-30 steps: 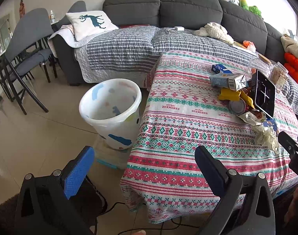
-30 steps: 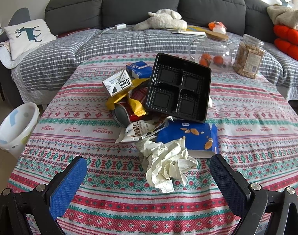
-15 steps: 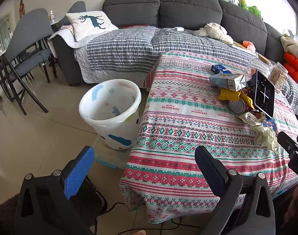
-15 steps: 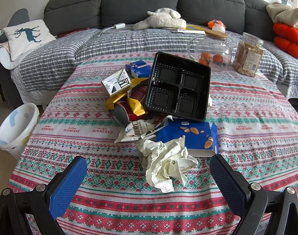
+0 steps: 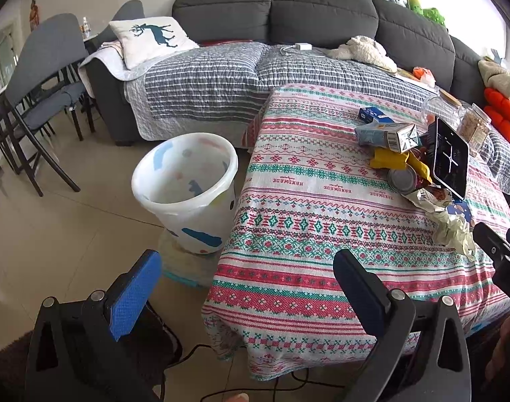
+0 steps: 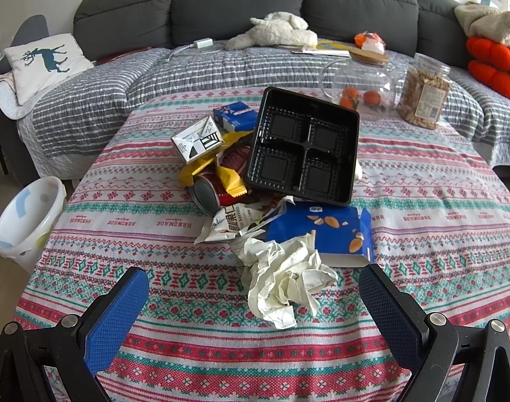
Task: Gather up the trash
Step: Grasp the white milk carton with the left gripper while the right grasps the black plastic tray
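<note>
— Listing: where do your tongs stand?
— Right gripper [image 6: 253,296] spread wide, empty, at the table's near edge [image 6: 221,361], crumpled paper [image 6: 285,279] between its fingers. Left gripper [image 5: 246,288] released, empty, over bare floor beside the white bin [image 5: 187,194].

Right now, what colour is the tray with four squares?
Black. The tray shows best in the right wrist view.

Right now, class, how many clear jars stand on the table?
2. A round glass jar holding oranges at the table's far edge, and a plastic snack jar just to its right. Others may be hidden behind the black tray.
</note>
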A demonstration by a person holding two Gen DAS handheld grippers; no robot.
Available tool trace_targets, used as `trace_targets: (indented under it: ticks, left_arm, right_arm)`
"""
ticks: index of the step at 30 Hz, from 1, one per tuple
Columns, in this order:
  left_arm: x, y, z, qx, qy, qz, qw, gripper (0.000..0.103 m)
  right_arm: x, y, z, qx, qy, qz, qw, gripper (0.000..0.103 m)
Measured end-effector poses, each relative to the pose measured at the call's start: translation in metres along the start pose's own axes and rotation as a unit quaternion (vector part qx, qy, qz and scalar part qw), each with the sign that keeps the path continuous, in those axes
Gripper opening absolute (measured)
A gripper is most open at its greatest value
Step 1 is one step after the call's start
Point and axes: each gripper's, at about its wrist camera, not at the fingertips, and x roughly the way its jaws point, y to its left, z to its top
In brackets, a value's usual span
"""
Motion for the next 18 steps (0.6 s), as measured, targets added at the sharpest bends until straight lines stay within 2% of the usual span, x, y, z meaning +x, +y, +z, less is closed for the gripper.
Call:
trace_targets:
  ticks: [5,8,11,14,18]
  left_arm:
    - [0.004,-0.001,0.006,-0.003,0.016,-0.017,0.9997,0.103]
    - [0.011,-0.006,0.013,0.005,0.037,-0.044,0.9983,0.103]
    - [0.014,-0.015,0.024,0.019,0.048,-0.069,0.9963,0.103]
    - [0.017,-0.024,0.04,0.032,0.047,-0.077,0.9954,0.103]
    - [0.024,-0.04,0.068,0.04,0.064,-0.109,0.9912,0.103]
  right_arm:
    - [-0.005,-0.008,0.014,0.0,0.005,0.003,1.0,0.103]
    - [0.001,-0.02,0.028,0.002,0.029,-0.004,1.0,0.103]
    - [0.011,-0.044,0.045,0.036,0.051,-0.001,0.998,0.103]
    - [0.025,-0.069,0.064,0.057,0.073,-0.01,0.996,0.103]
    - [0.049,-0.1,0.092,0.078,0.095,-0.025,0.992,0.103]
